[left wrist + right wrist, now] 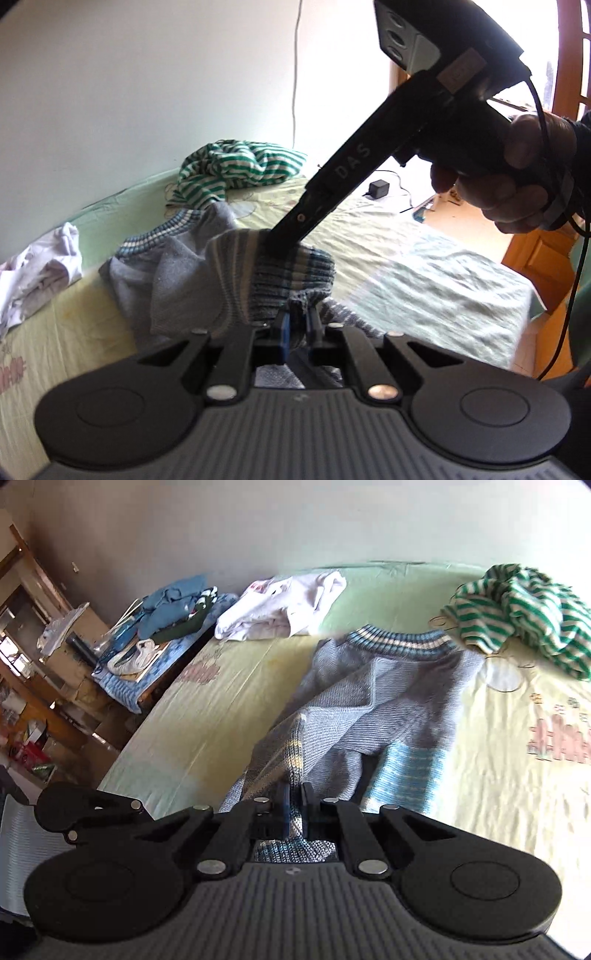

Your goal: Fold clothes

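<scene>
**Both tongs pinch the grey knit sweater above the bed**

At far left on the bed [236, 686], a crumpled white garment [284, 605] lies in soft, thin folds. Just right of it, the grey-blue sweater [369, 701] is half lifted: its striped ribbed hem rests on the pale green sheet while the near part hangs bunched. The left tongs [297, 325] are closed on a ribbed, blue-and-white striped edge; the right tongs [294, 805] are likewise clamped on a fold of the knit, gripped by a hand [517, 177]. Farthest right, a green-and-white striped top [517, 613] sits heaped.

Judged risks: the chunky, stretchy knit could slip from narrow pinches, or sag unevenly so any fold lands crooked. Its trailing hem could drag the wrinkled sheet or snag the striped top.
</scene>
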`<state>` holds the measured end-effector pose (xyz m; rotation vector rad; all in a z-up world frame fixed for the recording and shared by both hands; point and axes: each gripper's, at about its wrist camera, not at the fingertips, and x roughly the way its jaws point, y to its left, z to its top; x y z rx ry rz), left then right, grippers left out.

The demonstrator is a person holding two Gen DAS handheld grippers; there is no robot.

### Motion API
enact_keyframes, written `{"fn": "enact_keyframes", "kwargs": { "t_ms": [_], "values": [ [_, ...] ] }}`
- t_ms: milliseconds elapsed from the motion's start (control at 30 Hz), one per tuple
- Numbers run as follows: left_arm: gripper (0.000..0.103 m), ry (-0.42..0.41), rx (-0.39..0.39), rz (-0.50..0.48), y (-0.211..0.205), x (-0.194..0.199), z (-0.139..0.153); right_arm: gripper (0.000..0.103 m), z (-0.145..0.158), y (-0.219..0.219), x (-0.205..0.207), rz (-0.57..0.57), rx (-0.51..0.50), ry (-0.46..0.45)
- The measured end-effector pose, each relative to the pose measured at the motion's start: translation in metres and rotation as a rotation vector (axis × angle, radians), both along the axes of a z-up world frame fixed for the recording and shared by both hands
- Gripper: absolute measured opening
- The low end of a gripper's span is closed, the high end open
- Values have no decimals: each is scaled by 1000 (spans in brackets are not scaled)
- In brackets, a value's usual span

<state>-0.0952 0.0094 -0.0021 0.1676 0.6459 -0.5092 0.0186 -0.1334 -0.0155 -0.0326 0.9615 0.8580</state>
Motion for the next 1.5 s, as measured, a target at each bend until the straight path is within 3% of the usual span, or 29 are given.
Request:
{"fn": "enact_keyframes", "kwargs": {
  "t_ms": [133, 333, 567, 733, 800, 867, 933, 1000, 1133, 1233, 1333, 1500],
  "values": [
    [4, 57, -12, -98, -4, -5, -11, 6, -5, -15, -39, -91, -48, -18],
    [4, 136, 22, -191, -11, -10, -40, 6, -50, -21, -75, -214, -139, 29],
    [4, 155, 60, -271, -18, -16, -54, 6, -56, -21, -97, -272, -169, -7],
    [4, 234, 70, -283, -24, -2, -73, 7, -79, -17, -99, -269, -249, -5],
    [4, 253, 41, -267, -17, 0, -67, 9, -79, -21, -89, -248, -245, 18],
    [5, 271, 27, -254, -9, -1, -60, 22, -77, -25, -79, -227, -234, 41],
    [6, 281, 15, -237, 2, -4, -50, 37, -56, -35, -62, -222, -173, 3],
    [6, 292, -12, -208, 14, -9, -37, 37, -37, -43, -37, -216, -105, -31],
    [7, 289, -64, -145, 25, -14, -14, 37, -27, -32, 33, -201, -8, -66],
    [7, 278, -91, -75, 20, -7, -9, 38, -42, -14, 91, -190, 48, -37],
    [7, 292, -111, -25, 1, 12, -21, 38, -61, 6, 136, -189, 71, -13],
    [7, 339, -46, 5, -34, 28, -55, 37, -91, 28, 176, -175, 73, 13]
  ]
}}
